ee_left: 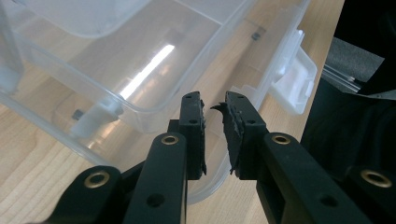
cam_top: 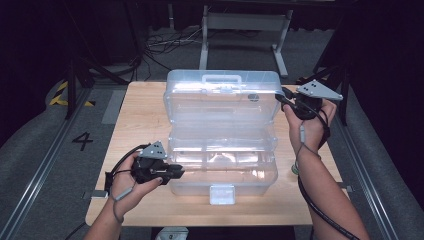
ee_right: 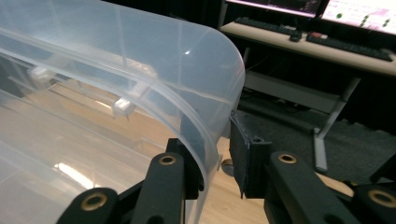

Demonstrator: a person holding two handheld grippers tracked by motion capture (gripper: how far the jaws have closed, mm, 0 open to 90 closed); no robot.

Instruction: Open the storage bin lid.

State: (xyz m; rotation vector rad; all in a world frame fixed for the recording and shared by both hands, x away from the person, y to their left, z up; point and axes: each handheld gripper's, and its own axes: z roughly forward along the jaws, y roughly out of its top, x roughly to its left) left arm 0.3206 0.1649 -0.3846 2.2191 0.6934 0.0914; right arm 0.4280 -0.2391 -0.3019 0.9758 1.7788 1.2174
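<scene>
Presently, you are holding the right gripper at the right-hand end of the raised lid of the clear storage box, which is standing open on the wooden table. The lid's curved corner rim is passing between the jaws. One pad is lying behind the plastic wall, on its inner side. The other is standing just outside the rim with a narrow gap showing, so the claw is parted around the lid and is not yet clamping it.

From this claw the lid's long axis is running away to its far side, across the table toward your other hand. The hinge line is lying below the fingertips and the carry handle is sitting on the lid's upper face. The move to come is turning on this relation: the rim is already sitting in the gap, so the grip looks to need only a closing of the jaws, with no further reach.

You are resting the left gripper at the opposite, near-left corner of the box base. Its jaws are standing narrowly apart with nothing between them. The base's rim is lying just ahead of the tips, and the white front latch is lying beyond and to the right of them. Of the two hands, the right one is the nearer to the lid and the left one the nearer to the base.
</scene>
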